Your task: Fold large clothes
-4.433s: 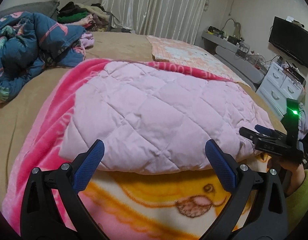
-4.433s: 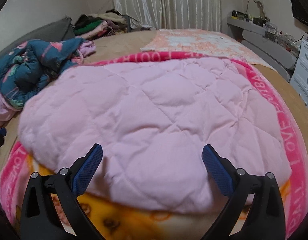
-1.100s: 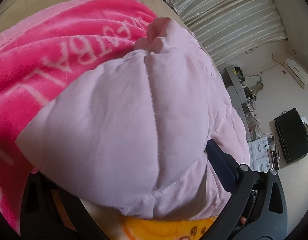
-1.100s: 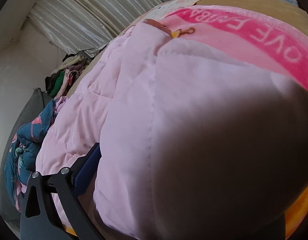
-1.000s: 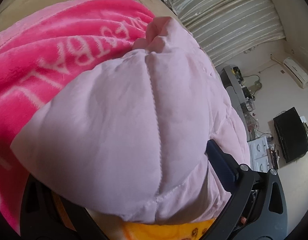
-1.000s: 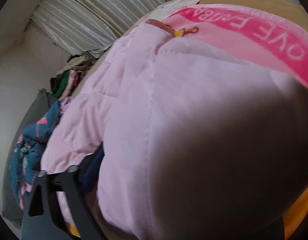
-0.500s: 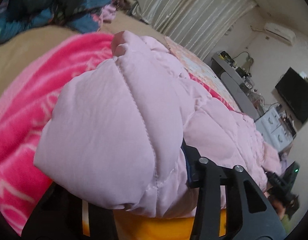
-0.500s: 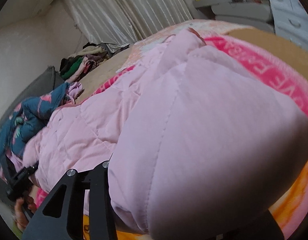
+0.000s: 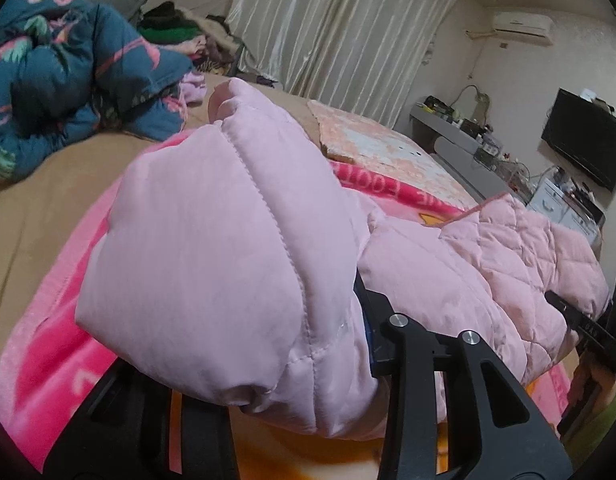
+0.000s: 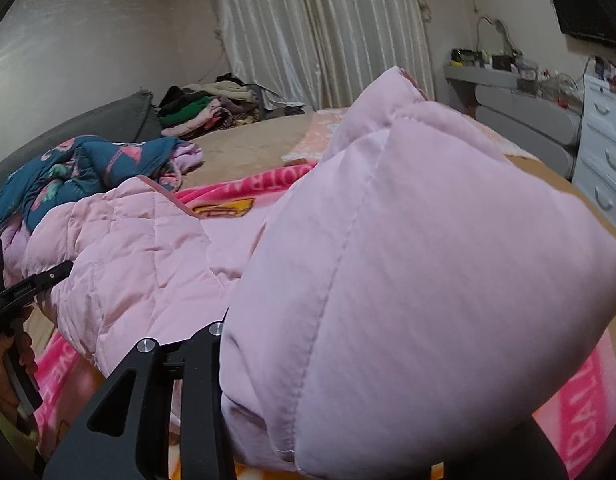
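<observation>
We've got the puffy pink quilted jacket [image 9: 211,256] bunched up, left claw [image 9: 308,364] and right claw [image 10: 275,360] just squeezed onto its corners.

Dim soft indoor light, fisheye-bent edges (dark corners), mild blur

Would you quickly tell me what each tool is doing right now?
Left tool: just closed, clamped on the pink quilted coat.
Right tool: just closed, clamped on the same coat.
</observation>
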`<state>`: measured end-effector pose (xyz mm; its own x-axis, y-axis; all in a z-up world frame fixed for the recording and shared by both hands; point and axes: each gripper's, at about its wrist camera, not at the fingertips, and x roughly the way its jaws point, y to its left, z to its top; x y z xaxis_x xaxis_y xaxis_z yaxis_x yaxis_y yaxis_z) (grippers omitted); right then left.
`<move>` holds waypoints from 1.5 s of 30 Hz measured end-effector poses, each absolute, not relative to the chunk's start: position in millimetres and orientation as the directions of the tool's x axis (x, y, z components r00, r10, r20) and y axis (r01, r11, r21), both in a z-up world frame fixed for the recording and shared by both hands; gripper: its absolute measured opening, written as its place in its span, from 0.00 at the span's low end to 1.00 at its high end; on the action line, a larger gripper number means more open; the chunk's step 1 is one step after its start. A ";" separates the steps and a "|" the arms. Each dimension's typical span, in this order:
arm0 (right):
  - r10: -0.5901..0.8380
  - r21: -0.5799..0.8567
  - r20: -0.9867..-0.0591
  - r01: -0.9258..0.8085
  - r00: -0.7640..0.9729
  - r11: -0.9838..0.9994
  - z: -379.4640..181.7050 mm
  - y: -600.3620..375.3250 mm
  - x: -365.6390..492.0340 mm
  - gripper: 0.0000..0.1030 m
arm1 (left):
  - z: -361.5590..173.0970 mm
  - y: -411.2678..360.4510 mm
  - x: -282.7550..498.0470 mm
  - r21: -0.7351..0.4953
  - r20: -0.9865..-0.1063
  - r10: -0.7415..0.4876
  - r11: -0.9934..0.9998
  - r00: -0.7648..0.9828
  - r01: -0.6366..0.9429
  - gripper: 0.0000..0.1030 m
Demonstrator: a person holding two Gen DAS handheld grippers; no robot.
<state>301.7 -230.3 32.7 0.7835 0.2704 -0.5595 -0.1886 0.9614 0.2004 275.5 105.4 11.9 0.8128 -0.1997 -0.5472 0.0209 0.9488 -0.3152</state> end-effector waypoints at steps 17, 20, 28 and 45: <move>0.289 0.179 -0.556 -0.228 0.779 0.957 40.6 -239.6 215.0 0.33 | 27.8 95.1 198.4 -0.250 -0.520 -0.182 0.967 0.835 0.055 0.28; 0.292 0.173 -0.558 -0.234 0.777 0.957 41.3 -239.6 206.5 0.33 | 25.9 96.1 191.2 -0.245 -0.519 -0.180 0.968 0.836 0.056 0.28; 0.276 0.157 -0.585 -0.228 0.763 0.961 36.0 -232.5 195.6 0.34 | 15.5 102.0 172.6 -0.229 -0.540 -0.163 0.972 0.826 0.042 0.29; 0.274 0.319 -0.660 -0.069 0.700 0.945 -16.4 -258.1 195.8 0.41 | -17.5 108.8 164.6 -0.226 -0.622 -0.099 0.972 0.776 -0.057 0.40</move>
<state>195.8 -258.1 -16.4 0.6996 0.2740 -0.6599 -0.0689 0.9451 0.3193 164.6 108.8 -17.5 0.7764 -0.0993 -0.6224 -0.0572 0.9724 -0.2264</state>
